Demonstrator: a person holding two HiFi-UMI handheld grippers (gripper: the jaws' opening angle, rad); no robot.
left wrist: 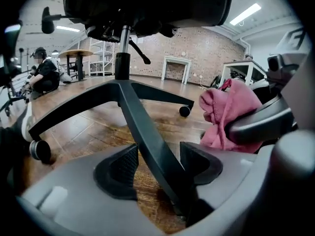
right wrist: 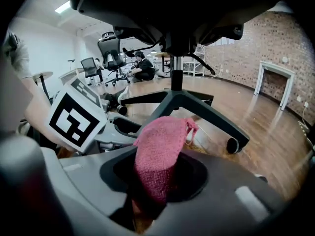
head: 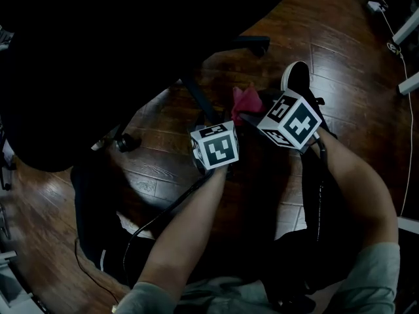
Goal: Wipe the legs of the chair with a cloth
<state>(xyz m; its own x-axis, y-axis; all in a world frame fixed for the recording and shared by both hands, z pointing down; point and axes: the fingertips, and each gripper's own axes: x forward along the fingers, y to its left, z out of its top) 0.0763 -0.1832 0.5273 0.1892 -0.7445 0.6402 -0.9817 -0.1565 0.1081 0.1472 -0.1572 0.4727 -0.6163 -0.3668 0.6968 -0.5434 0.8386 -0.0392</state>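
Wiping looks barely begun. The right claw (right wrist: 158,178) is clenched on the bunched pink woven cloth (right wrist: 160,146), which is near the legs but seems to touch none yet. The left claw (left wrist: 157,166) is released, its jaws apart around one slanted black chair leg (left wrist: 140,127). I count one cloth, one black office chair (left wrist: 147,4), two claws, and three legs in the left gripper view.
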